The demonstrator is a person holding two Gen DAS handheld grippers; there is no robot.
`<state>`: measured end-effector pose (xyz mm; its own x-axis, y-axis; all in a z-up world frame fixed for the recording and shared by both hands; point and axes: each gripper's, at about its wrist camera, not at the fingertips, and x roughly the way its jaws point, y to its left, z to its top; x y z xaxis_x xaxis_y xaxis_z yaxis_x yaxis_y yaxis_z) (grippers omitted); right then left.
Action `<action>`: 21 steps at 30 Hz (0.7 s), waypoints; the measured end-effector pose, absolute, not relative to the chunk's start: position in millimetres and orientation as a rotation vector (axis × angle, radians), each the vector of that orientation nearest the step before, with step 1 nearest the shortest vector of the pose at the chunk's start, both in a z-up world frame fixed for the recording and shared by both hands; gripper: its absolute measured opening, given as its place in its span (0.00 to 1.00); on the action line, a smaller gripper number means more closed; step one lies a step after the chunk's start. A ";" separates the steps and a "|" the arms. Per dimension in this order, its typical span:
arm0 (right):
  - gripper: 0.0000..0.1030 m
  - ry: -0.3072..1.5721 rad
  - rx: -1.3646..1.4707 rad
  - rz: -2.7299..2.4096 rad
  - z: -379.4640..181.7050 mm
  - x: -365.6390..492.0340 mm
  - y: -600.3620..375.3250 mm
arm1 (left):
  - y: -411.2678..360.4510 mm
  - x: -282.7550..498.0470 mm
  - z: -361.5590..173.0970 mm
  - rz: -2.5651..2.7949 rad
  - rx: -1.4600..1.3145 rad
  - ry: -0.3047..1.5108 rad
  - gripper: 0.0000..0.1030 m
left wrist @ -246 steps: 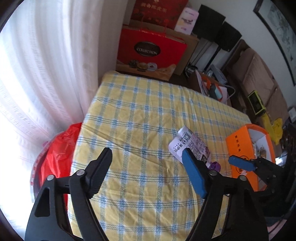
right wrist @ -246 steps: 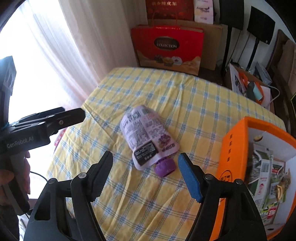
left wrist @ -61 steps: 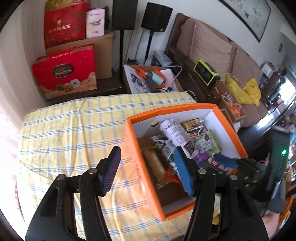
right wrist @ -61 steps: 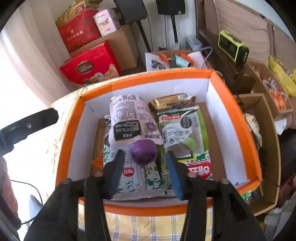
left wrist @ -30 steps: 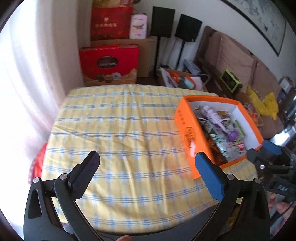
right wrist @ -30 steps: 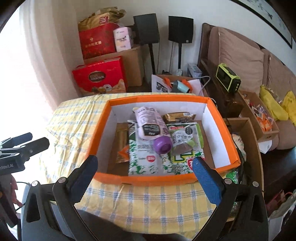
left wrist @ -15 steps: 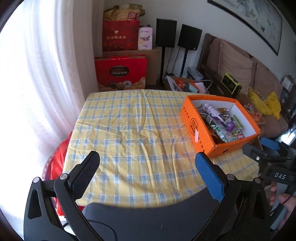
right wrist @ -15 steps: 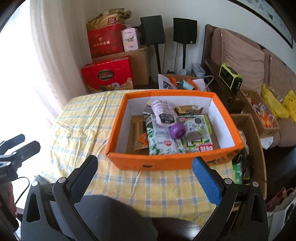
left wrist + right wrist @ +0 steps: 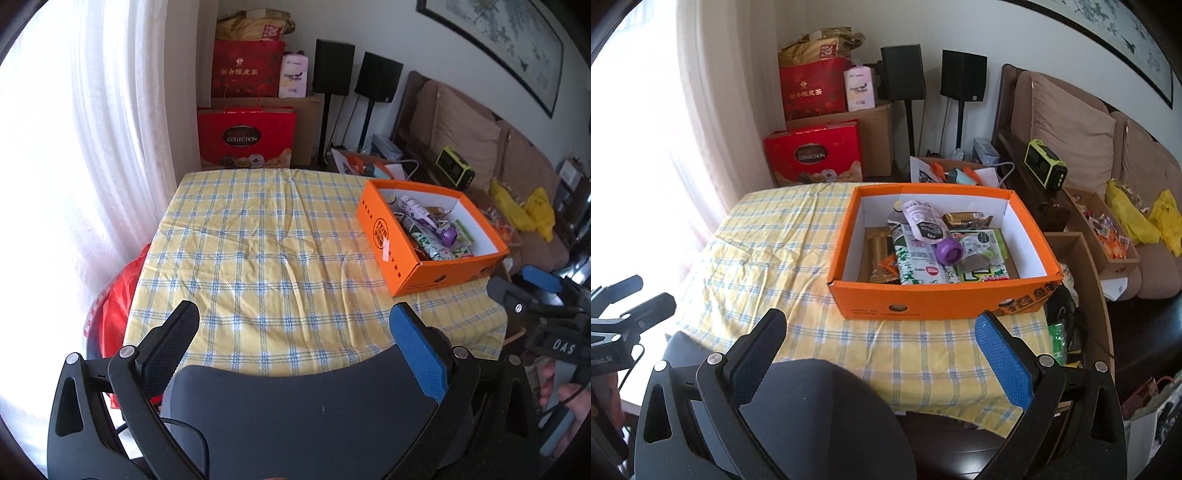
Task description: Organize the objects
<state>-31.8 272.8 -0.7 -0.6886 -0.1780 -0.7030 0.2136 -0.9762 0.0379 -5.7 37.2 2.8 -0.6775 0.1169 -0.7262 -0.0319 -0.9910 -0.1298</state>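
My left gripper (image 9: 295,332) is spread wide and empty, held above the near edge of the table, over the dark grey back of a chair (image 9: 295,417). My right gripper (image 9: 881,341) is likewise wide apart with nothing between its fingers, one black (image 9: 759,350) and one blue (image 9: 1003,363). From the left wrist view it shows at the far right edge, with my hand (image 9: 565,391) below it.

The table wears a yellow cloth with blue checks (image 9: 258,251), and most of that cloth lies bare. The orange box (image 9: 942,301) sits on the right side of the table, near its right edge, well apart from both grippers. Inside it, the pouch with the purple cap (image 9: 925,225) lies on top of the other packets, its cap (image 9: 948,252) pointing toward me. Beneath and beside it are green-and-white snack packets (image 9: 916,262) and a brown wrapped bar (image 9: 966,218) near the far wall of the box.

Beyond the table stand a red gift box (image 9: 245,138), two black speakers on stands (image 9: 334,68), and a sofa with tan cushions (image 9: 465,133). A white curtain (image 9: 110,122) hangs to the left.
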 end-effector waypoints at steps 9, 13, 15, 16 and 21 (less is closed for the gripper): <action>1.00 0.080 1.102 -2.719 2.5 -18.4 268.0 | 39.8 3.6 5.8 2.813 -1.231 -0.142 1.00; 1.00 0.089 1.092 -2.731 5.6 -15.9 266.8 | 43.5 6.7 4.8 2.820 -1.233 -0.120 1.00; 1.00 0.087 1.089 -2.732 6.4 -14.8 266.7 | 43.7 7.8 5.5 2.828 -1.232 -0.117 1.00; 1.00 0.086 1.087 -2.731 6.8 -14.4 266.4 | 43.2 8.2 5.7 2.831 -1.230 -0.117 1.00; 1.00 0.082 1.078 -2.734 8.1 -12.1 265.9 | 42.9 9.1 6.7 2.837 -1.238 -0.109 1.00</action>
<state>-12.1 265.9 8.1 -0.7137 -0.1661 -0.6805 0.2067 -0.9782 0.0219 9.1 42.9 6.7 -0.6796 0.0685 -0.7303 -0.0123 -0.9966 -0.0820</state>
